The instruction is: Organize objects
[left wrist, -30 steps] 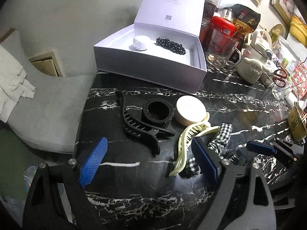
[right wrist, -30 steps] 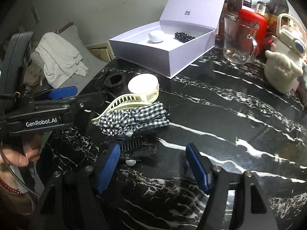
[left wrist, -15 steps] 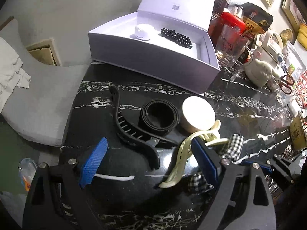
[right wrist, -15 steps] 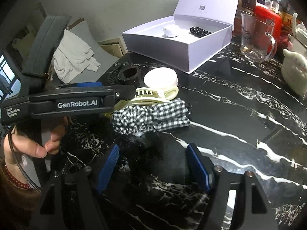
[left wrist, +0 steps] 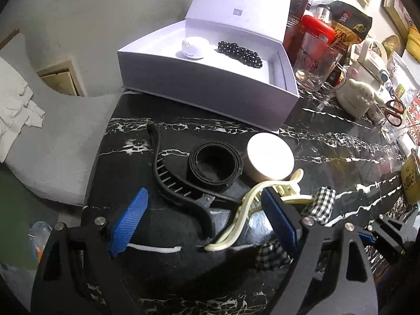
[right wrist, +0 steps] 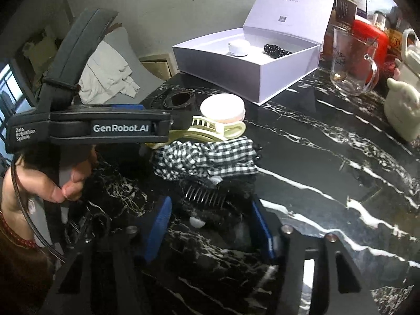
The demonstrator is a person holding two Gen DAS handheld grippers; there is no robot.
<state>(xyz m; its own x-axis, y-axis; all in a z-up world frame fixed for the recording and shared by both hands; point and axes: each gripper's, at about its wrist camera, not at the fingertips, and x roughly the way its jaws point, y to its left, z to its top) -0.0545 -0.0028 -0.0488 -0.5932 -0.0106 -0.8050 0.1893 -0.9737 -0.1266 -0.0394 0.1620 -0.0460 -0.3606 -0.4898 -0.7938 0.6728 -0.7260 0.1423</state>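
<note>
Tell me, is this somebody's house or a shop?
Probably somebody's house. A crowded black marble table holds everyday clutter: a glass mug, snack bags and scissors. Beside it is a grey sofa with crumpled white cloth.

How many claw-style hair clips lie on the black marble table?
2. A black claw clip lies between the left gripper's open fingers; a cream claw clip lies beside it, against the checked scrunchie. Others may be hidden.
</note>
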